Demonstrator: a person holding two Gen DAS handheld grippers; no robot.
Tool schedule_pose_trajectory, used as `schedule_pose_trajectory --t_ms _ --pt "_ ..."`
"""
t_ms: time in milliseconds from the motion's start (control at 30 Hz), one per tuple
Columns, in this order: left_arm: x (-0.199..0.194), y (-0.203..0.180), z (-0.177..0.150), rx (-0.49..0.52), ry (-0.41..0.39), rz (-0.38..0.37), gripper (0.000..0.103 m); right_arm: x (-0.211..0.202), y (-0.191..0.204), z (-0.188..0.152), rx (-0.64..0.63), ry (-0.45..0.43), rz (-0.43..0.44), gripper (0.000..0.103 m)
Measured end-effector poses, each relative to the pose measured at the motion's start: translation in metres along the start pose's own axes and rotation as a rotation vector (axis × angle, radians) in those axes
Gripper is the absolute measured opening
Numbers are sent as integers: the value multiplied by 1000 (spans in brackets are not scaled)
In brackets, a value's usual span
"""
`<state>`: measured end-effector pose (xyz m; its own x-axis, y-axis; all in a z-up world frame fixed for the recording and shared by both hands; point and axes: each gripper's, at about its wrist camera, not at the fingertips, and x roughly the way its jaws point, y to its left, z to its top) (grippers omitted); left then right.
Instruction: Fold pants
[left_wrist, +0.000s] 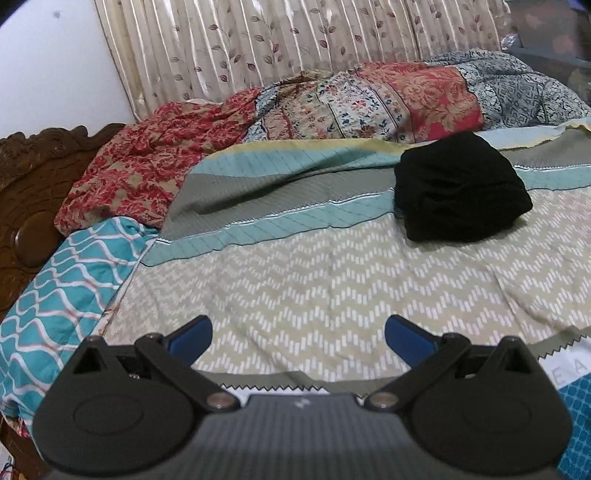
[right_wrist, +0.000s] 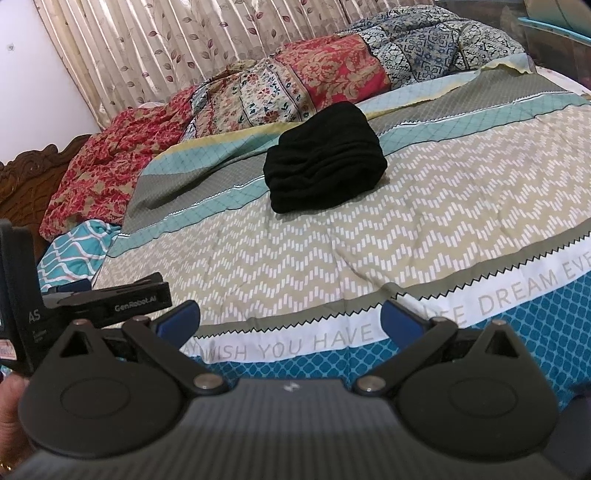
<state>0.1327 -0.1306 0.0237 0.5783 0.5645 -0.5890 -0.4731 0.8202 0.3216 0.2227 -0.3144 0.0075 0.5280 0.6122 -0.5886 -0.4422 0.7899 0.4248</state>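
The black pants (left_wrist: 460, 190) lie folded into a compact bundle on the patterned bedspread (left_wrist: 295, 280), far right in the left wrist view. In the right wrist view the same black pants (right_wrist: 325, 162) sit near the middle of the bed. My left gripper (left_wrist: 297, 334) hovers over the chevron part of the spread, well short of the bundle, open with nothing between its blue pads. My right gripper (right_wrist: 290, 319) is also open and empty, low over the printed strip near the bed's front edge. The left gripper's body (right_wrist: 110, 299) shows at the left of the right wrist view.
A rumpled floral quilt (left_wrist: 332, 107) runs along the back of the bed under a leaf-print curtain (left_wrist: 258, 44). A teal wavy-pattern pillow (left_wrist: 62, 291) and a carved wooden headboard (left_wrist: 33, 206) are at the left. A person's hand (right_wrist: 9, 417) holds the left gripper.
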Motion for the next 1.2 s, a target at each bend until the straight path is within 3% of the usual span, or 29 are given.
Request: schedule_pose_trajectory --t_ms 167,1200 --pt "5 0 -1 -15 35 -28 103 0 -1 0 5 2 -3 103" --pt "3 -7 -3 -5 50 -64 103 -1 0 -2 -3 3 2 103"
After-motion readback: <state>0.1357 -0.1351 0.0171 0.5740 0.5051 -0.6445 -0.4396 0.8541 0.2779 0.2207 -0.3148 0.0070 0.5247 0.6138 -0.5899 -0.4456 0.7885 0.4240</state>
